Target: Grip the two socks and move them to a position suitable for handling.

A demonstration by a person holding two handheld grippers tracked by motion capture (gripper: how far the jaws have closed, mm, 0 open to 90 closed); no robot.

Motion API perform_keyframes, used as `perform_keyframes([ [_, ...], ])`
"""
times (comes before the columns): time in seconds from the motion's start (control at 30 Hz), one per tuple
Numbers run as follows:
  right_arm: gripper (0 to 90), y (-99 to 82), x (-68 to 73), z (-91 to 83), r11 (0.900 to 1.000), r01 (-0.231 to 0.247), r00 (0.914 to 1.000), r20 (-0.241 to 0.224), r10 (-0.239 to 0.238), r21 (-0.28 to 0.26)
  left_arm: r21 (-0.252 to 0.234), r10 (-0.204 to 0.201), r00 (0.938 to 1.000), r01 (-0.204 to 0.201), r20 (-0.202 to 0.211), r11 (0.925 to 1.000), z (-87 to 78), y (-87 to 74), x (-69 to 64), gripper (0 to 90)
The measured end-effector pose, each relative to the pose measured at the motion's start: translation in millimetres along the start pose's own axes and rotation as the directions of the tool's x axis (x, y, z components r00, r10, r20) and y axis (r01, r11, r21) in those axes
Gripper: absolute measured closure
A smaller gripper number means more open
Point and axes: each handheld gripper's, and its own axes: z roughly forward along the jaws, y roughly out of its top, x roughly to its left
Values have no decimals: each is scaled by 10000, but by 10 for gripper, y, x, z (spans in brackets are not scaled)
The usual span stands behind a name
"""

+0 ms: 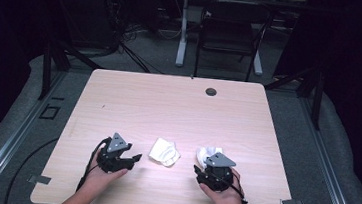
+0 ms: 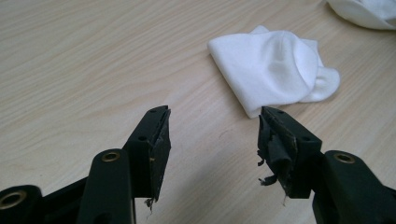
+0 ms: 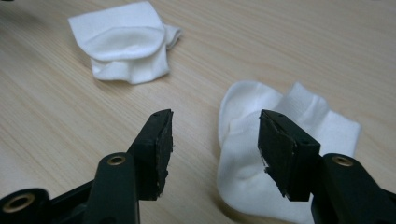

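**Hovering over two white socks**

Lying on the desk (image 1: 134, 97), the folded sock (image 1: 164, 152) sits between both hands. Left hand-held gripper (image 1: 136, 156) is just beside it, jaws wide apart, holding nothing. Right hand-held gripper (image 3: 215, 140), equally spread and empty, hangs over the crumpled sock (image 3: 261, 140), seemingly not touching it.

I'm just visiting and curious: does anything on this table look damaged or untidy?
Yes. The left gripper has frayed, peeling pads. Two white socks lie crumpled on the table.
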Motion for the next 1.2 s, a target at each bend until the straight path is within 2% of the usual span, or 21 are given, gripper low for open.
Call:
perform_keyframes([
  [0.07,446,1,-7,12,10000,-43,9999,101,42,80,34,56,10000,-56,-77,10000,17,3,2,441],
  [0.1,460,12,-1,15,10000,-53,9999,111,52,63,261,121,9997,-116,-193,9996,51,0,-1,440],
  [0.23,470,19,41,6,9999,-134,9999,46,133,48,318,113,9994,-103,-321,9994,82,-7,-20,443],
  [0.47,498,11,47,0,9993,-355,9992,-194,356,71,-186,339,9984,-347,-449,9992,40,-7,-82,491],
  [0.63,520,17,60,2,9995,-317,9992,-249,316,-54,-466,186,9992,-202,-341,9987,40,21,-55,533],
  [0.77,549,26,50,9,9994,-342,9991,-240,339,-102,-671,64,9990,-95,-452,9977,79,87,-35,557],
  [0.83,551,28,42,8,9994,-351,9990,-272,350,-51,-782,-12,9994,-15,-355,9969,126,158,-46,565],
  [0.97,569,26,25,-1,9987,-489,9983,-316,484,-154,-516,-4,9997,-10,-259,9987,214,246,-73,598],
  [1.03,570,23,14,-1,9986,-522,9979,-380,518,-98,-364,18,10000,-20,-65,9993,286,286,-98,637],
  [1.2,573,22,-8,-4,9974,-703,9966,-435,695,-176,-102,398,9991,-396,116,9992,434,342,-204,743],
])
